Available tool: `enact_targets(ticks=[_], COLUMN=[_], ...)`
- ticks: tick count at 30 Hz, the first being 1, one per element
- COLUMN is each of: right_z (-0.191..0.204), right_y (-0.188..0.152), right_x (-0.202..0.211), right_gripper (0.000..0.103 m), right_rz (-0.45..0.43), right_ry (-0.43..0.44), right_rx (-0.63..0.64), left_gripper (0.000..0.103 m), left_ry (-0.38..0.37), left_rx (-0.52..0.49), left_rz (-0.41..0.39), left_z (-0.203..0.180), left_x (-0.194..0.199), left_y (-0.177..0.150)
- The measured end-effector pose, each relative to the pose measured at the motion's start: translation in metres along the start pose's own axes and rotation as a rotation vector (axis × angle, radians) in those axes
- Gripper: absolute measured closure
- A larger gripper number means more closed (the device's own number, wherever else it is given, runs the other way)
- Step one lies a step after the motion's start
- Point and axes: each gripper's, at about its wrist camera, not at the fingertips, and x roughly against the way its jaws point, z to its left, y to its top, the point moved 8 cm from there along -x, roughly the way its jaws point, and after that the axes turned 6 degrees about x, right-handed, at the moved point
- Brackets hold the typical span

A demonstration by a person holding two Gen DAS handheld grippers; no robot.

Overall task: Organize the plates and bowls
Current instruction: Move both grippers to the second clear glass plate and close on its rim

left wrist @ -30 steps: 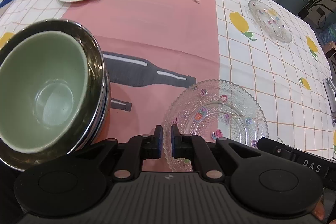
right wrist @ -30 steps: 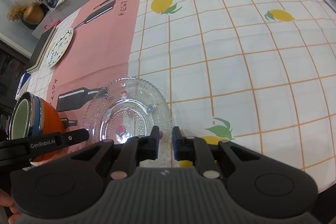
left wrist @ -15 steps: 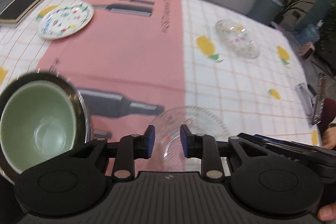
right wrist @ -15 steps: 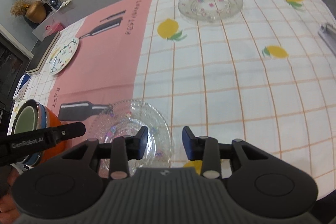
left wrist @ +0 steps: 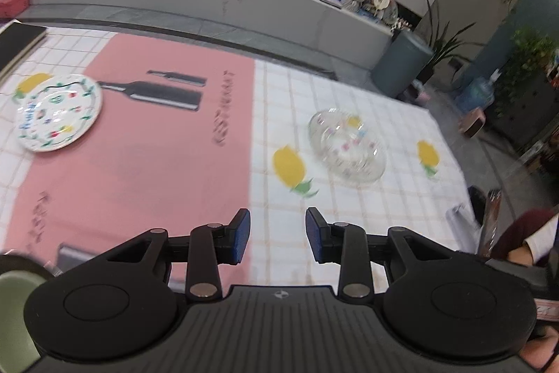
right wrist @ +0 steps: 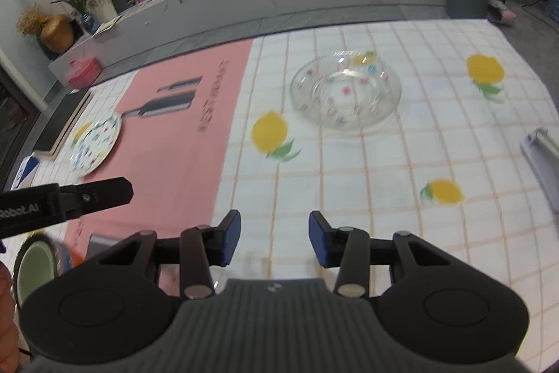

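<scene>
Left gripper and right gripper: jaws opening, nothing between them. The glass plate lies toward the table's far right corner; rigid, slippery and fragile, it is probably best pinched at its raised rim.

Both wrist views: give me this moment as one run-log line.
left gripper: opening, nothing between jaws | right gripper: opening, nothing between jaws | glass plate: far on table, untouched | patterned plate: far left, untouched
</scene>
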Motion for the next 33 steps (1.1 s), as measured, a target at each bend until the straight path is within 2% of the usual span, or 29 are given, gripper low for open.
enact_targets(ticks=[2, 6, 15, 23, 33], right_z=[-0.01, -0.037, -0.098, -0.138, -0.151], right_y=[0.011, 0.026, 0.049, 0.061, 0.073], right_x=[-0.006, -0.024, -0.063, -0.091, -0.119], right_gripper=[0.058, 0.057, 0.057, 0.056, 0.057], right_rz=[-0.014, -0.034, -0.032, -0.018, -0.01], right_ry=[-0.018, -0.055, -0.099, -0.08, -0.045], right_rx=[-0.013, -0.066, -0.175, -0.257, -0.314], left_gripper=[0.064, 0.062, 0.06, 0.06, 0.059], left_ry=[-0.032, -0.05, -0.059, -0.061, -0.042], left_rx=[0.015, 0.024, -0.064, -0.089, -0.092], left_rz=[0.002, 0.002, 0.005, 0.049, 0.071], left_z=[-0.006, -0.016, -0.04, -0.046, -0.049], left_x=[-0.012, -0.039, -0.101, -0.154, -0.192], left_y=[0.009, 0.022, 0.045, 0.053, 0.059])
